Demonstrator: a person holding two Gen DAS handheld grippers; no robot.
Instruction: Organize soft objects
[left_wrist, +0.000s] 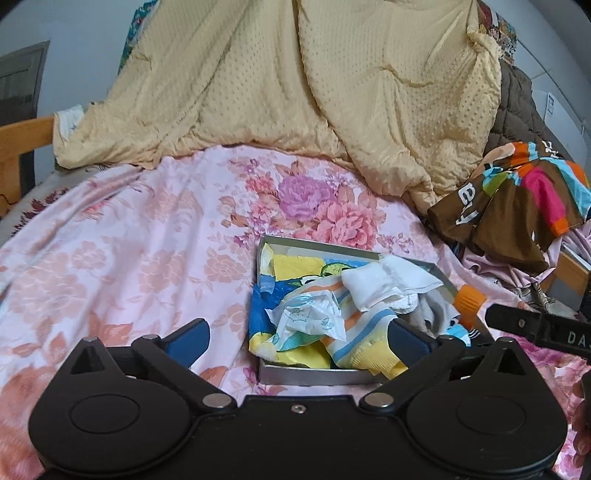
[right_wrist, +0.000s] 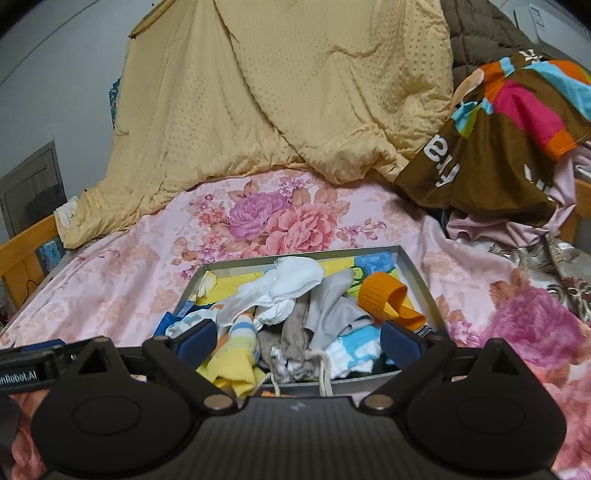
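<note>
A grey metal tray (left_wrist: 314, 374) sits on the pink floral bedsheet (left_wrist: 110, 240), holding a heap of small soft items: a white cloth (left_wrist: 384, 282), striped yellow and blue socks (left_wrist: 362, 347) and crumpled white pieces. In the right wrist view the tray (right_wrist: 417, 280) also holds a grey sock (right_wrist: 295, 332), an orange band (right_wrist: 388, 297) and a white cloth (right_wrist: 291, 275). My left gripper (left_wrist: 299, 338) is open, its right finger over the tray's near corner. My right gripper (right_wrist: 299, 339) is open and empty over the tray's near edge.
A yellow dotted quilt (left_wrist: 295, 92) is heaped at the back of the bed. A brown multicoloured garment (left_wrist: 517, 199) lies at the right over a dark jacket (left_wrist: 517, 107). A wooden bed rail (left_wrist: 22, 136) runs along the left.
</note>
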